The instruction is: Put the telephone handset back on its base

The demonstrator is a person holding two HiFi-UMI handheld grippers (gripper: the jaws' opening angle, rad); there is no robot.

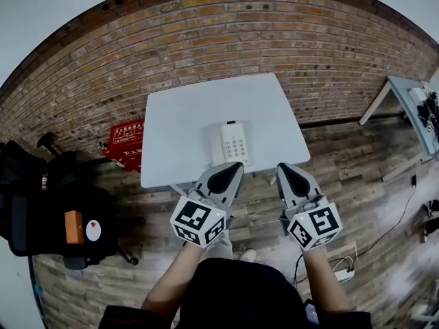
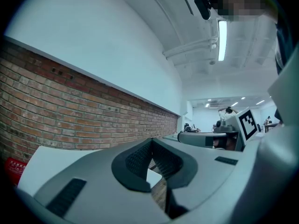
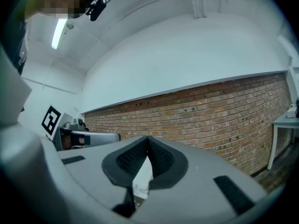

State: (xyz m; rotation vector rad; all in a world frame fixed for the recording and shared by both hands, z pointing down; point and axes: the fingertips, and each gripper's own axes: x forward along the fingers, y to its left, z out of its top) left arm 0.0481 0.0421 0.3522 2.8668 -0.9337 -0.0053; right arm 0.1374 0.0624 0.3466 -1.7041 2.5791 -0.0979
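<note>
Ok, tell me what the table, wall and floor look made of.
Table: smooth matte white top, probably laminate.
Wall: bare red-brown brick, mortar lines showing.
Floor: wood-look planks with grain and seams; real wood or vinyl, can't tell.

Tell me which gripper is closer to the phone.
Left. The left gripper is right in front of the phone, at its near edge; the right gripper is farther off, toward the phone's right, at the table edge.

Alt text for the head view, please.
A white desk telephone sits near the front edge of a white rectangular table. The grey left gripper and grey right gripper, fingers shut and empty, hover before that edge.
</note>
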